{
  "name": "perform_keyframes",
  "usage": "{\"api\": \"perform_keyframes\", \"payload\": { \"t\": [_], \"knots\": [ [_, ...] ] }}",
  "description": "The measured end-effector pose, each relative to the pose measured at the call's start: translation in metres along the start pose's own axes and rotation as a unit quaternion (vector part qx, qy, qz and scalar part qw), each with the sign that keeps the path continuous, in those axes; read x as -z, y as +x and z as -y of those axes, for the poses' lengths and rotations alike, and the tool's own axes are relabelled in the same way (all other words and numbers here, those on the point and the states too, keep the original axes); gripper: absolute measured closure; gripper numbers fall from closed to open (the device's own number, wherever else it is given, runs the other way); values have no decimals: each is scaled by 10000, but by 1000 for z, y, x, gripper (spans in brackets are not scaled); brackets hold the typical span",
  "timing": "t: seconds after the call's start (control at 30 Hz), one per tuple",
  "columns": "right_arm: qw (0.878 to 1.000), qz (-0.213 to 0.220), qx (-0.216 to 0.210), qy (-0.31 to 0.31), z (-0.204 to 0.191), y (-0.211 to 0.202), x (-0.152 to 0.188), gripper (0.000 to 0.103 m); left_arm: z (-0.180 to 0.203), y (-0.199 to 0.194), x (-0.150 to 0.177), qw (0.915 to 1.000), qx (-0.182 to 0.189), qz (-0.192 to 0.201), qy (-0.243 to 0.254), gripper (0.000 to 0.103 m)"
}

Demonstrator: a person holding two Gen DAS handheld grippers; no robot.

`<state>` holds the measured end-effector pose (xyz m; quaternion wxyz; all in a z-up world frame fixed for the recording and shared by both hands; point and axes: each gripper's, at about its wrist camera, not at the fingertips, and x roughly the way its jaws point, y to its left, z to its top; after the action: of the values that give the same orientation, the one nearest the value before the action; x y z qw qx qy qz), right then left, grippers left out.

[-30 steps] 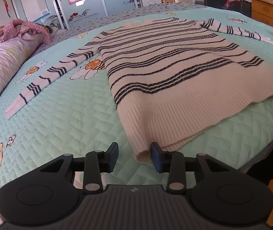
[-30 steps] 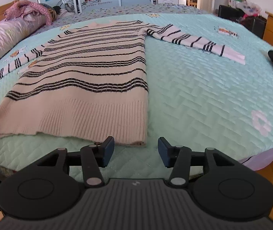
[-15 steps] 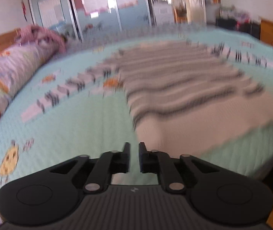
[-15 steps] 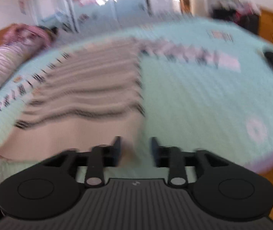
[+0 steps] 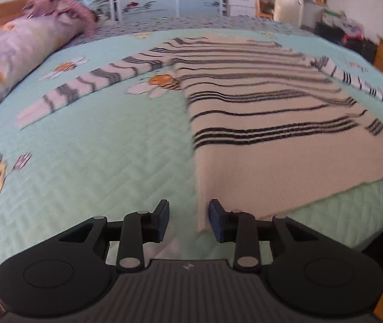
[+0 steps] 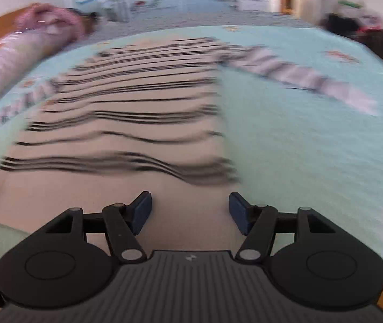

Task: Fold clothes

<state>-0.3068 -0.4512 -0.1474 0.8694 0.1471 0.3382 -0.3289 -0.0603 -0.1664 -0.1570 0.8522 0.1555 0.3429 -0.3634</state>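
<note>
Sweater's still totally unfolded, so basically nothing done yet

The bed (image 5: pixel 89 161) has the striped sweater (image 5: pixel 266 113) lying flat on it, both sleeves spread out. My left hand-held gripper (image 5: pixel 188 220) is gaping at the hem's left corner, my right hand-held gripper (image 6: pixel 190 210) wide over the right corner, neither pinching fabric.
</note>
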Motion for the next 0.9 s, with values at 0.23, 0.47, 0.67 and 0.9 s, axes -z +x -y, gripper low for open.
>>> {"api": "perform_keyframes", "payload": {
  "t": [0.23,0.47,0.67,0.9],
  "knots": [
    [9961,482,-686,-276,-48,-14,-10,30,37,16,-39,9979,328,303,480,63],
    [9935,-673,-826,-401,-45,-1,13,30,21,20,-17,9990,124,-169,390,60],
    [9936,-192,-1107,98,-32,-31,12,29,30,-10,-35,9978,317,466,358,61],
    [9962,-461,-636,-363,-55,15,1,25,52,32,-30,9973,360,-106,625,59]
  ]
}}
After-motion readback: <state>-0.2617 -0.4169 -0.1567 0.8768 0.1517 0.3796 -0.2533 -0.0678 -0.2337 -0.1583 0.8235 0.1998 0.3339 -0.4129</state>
